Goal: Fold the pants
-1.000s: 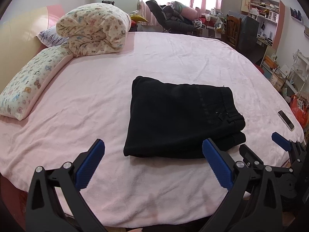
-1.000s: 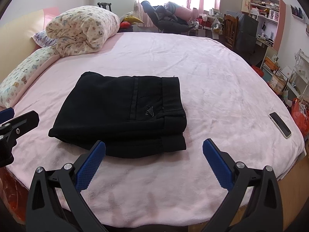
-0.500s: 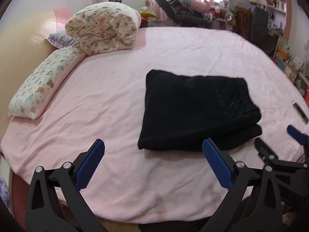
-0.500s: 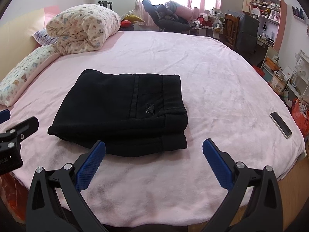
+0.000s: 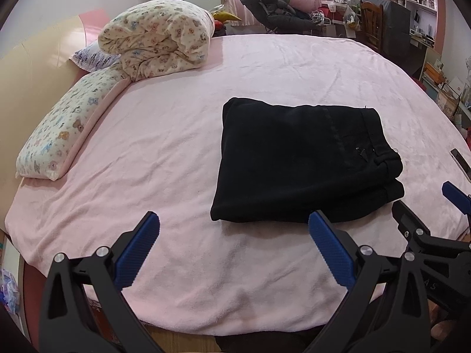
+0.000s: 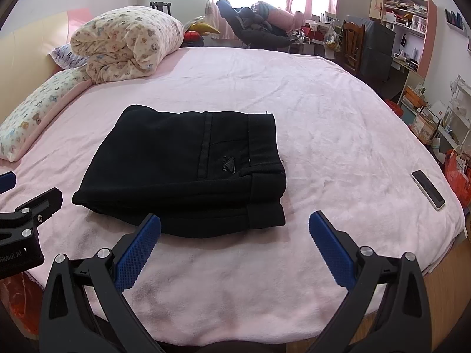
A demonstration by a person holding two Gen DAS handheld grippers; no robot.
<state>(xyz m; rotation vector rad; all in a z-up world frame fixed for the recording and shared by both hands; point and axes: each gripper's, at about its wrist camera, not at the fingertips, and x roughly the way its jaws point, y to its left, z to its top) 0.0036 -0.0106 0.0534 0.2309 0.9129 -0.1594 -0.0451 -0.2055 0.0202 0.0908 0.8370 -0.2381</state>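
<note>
Black pants (image 5: 303, 161) lie folded into a compact rectangle on the pink bed (image 5: 176, 147), waistband toward the right. In the right wrist view the same pants (image 6: 188, 170) sit just ahead and left of centre. My left gripper (image 5: 234, 235) hangs open above the near edge of the bed, short of the pants, nothing between its blue pads. My right gripper (image 6: 234, 234) is open too, its left pad overlapping the pants' near edge in view, holding nothing. Each gripper shows at the edge of the other's view.
A rolled bear-print duvet (image 5: 156, 41) and a long pillow (image 5: 64, 129) lie at the far left by the headboard. A phone (image 6: 428, 189) rests near the bed's right edge. A desk, shelves and a chair (image 6: 353, 47) crowd the room beyond.
The left gripper has swung its view leftward and back a little, so the pants shifted right in its frame. The right gripper has barely moved. The pants lie unchanged.
</note>
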